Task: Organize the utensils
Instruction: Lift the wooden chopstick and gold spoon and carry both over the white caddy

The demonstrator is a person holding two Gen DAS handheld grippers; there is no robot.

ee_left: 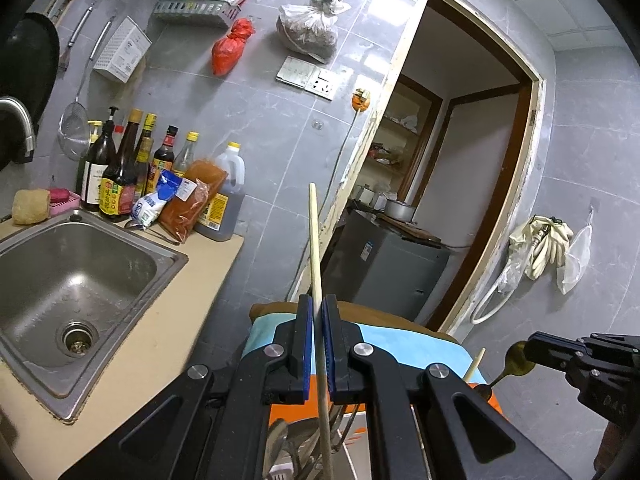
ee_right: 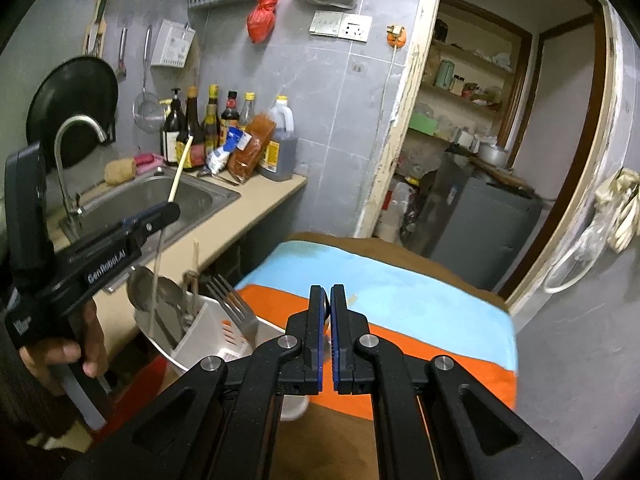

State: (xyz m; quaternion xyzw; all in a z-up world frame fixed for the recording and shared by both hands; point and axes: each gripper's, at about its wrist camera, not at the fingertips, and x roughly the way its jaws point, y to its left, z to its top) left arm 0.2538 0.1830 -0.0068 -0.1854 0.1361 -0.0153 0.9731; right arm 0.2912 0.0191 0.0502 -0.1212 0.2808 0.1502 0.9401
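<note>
Your left gripper (ee_left: 319, 312) clamps 1 chopstick (ee_left: 316, 248).
Your right gripper (ee_right: 329, 312) clenches a spoon (ee_left: 516, 358); white utensil holder (ee_right: 208, 334) stands below, sink (ee_right: 188, 196) beside.

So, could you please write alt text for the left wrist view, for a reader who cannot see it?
The left hand-held gripper is shut on a pale wooden chopstick that points up toward a grey tiled wall. A steel sink and sauce bottles lie to the left; at lower right, the right hand-held gripper holds a spoon.
</note>
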